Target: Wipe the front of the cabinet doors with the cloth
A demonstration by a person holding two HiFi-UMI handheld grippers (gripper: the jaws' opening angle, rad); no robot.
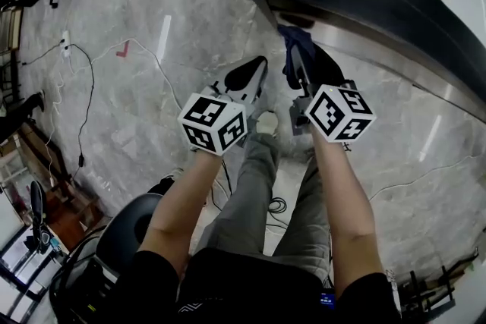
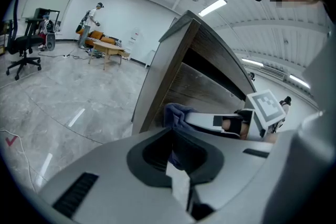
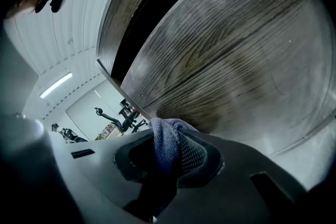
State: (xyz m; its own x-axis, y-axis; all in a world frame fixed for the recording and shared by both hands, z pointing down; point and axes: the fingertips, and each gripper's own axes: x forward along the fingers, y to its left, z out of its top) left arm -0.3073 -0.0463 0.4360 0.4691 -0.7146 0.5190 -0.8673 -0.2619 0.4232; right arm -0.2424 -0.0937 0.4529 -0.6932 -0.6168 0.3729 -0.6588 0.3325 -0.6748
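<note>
Cabinet door (image 3: 236,60) w/ cloth (image 3: 167,141) at it, pinched in R gripper (image 3: 169,153) fingers; L gripper (image 2: 174,157) fingers together, empty.

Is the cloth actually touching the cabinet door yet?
Cannot tell. In the right gripper view the cloth, clamped in the right gripper, overlaps the cabinet door, but no contact or gap shows.

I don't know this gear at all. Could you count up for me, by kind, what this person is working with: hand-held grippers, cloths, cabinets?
Grippers: 2, the left gripper with its jaws together, the right gripper clamped on the cloth
Cloths: 1, a blue cloth
Cabinets: 1, a wood-grain cabinet
Total: 4
</note>
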